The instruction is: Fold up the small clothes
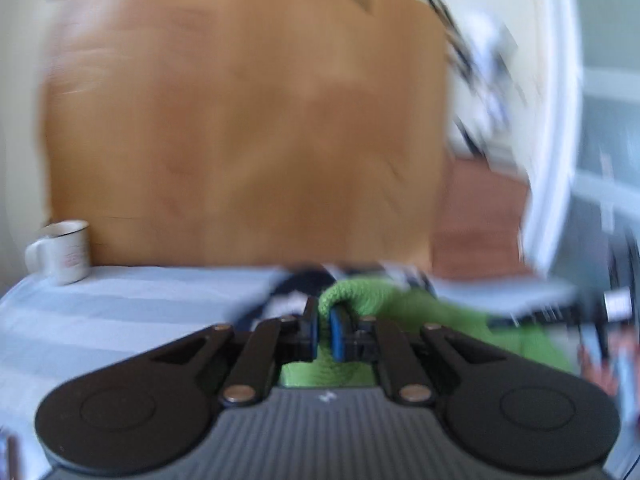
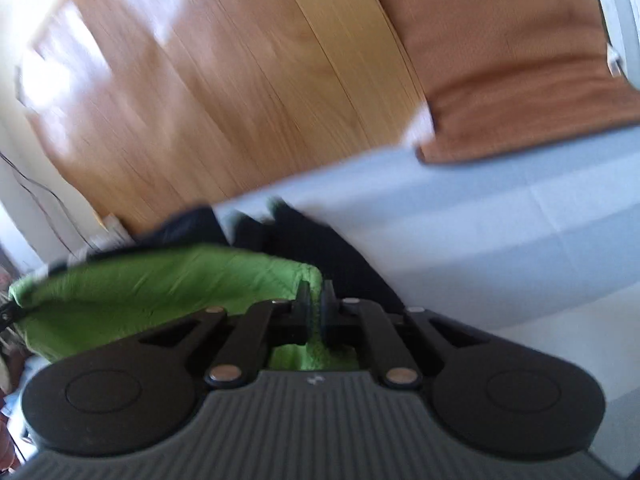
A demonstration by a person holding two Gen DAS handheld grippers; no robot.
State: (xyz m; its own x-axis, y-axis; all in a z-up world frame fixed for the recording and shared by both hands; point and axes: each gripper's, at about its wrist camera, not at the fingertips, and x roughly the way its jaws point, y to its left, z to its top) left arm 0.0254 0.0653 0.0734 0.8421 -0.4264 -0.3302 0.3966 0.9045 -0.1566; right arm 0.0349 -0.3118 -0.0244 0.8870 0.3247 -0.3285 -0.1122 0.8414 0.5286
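Green knit cloth (image 1: pixel 404 300) is stretched between the two tools above a bed covered by a pale blue striped sheet (image 1: pixel 120 312). The left hand-held gripper (image 1: pixel 324 320) is clamped on one bunched edge of it, the fabric looping over the blue pad. The right hand-held gripper (image 2: pixel 315 304) pinches the opposite corner of the same green cloth (image 2: pixel 160 284), which sags away to the left in its view. Dark garments (image 2: pixel 304 240) lie crumpled on the sheet just beyond the cloth; how many, blur hides. One white mug (image 1: pixel 64 250) stands upright at the sheet's far left corner, its contents not visible. Behind rises a wooden headboard (image 1: pixel 240 120). One brown cushion (image 2: pixel 512 60) rests on the sheet against it, well apart from the cloth.
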